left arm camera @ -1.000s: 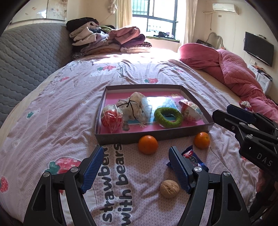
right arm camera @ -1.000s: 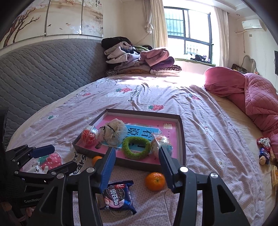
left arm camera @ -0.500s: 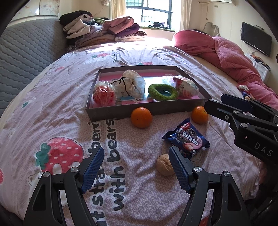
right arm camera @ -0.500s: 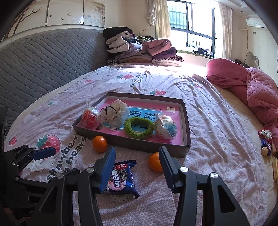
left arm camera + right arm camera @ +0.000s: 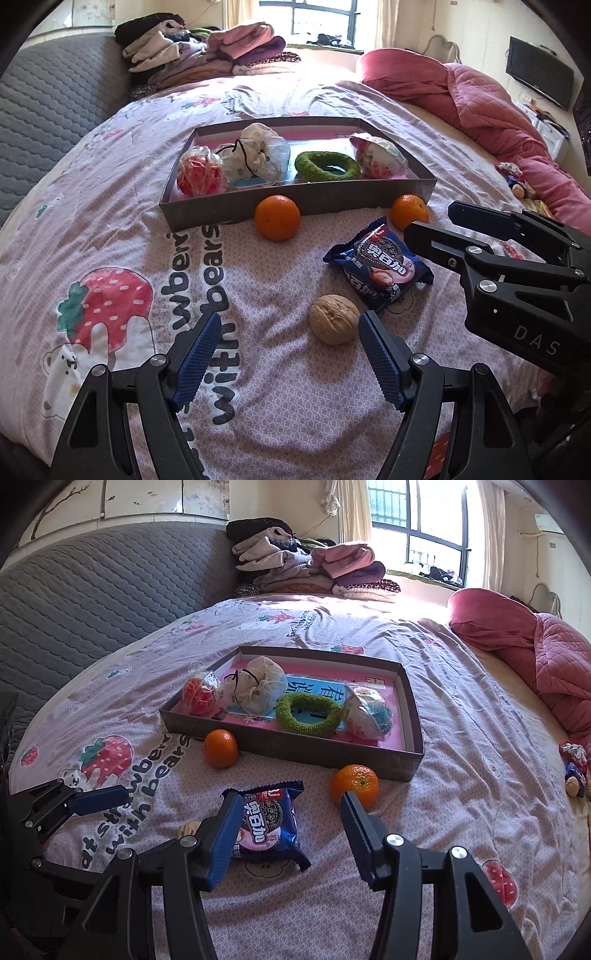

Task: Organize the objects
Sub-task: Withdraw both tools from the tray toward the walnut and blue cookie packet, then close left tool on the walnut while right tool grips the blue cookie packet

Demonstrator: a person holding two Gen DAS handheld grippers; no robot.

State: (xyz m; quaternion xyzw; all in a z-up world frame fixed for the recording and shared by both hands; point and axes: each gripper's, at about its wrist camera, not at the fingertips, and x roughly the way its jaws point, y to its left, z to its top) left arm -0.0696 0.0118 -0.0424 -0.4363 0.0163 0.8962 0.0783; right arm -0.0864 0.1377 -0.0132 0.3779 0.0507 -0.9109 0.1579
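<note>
A shallow grey tray (image 5: 295, 201) (image 5: 413, 698) on the bed holds a red bag, a white cloth bundle, a green ring (image 5: 327, 166) (image 5: 307, 714) and a wrapped ball. In front of it lie two oranges (image 5: 277, 218) (image 5: 410, 211), a blue cookie packet (image 5: 378, 264) (image 5: 266, 825) and a walnut (image 5: 333, 319). My left gripper (image 5: 286, 360) is open and empty, its right finger just beside the walnut. My right gripper (image 5: 288, 832) is open and empty over the packet, with the right orange (image 5: 354, 784) at its right fingertip.
Folded clothes (image 5: 306, 568) are stacked at the bed's far end. A pink quilt (image 5: 480, 107) lies at the right. Small toys (image 5: 574, 771) sit at the right bed edge. A grey padded headboard (image 5: 92, 605) runs along the left.
Both grippers have pulled back and tilted down toward the near items. The walnut, packet and oranges now sit closer to the fingers. Nothing was grasped.
</note>
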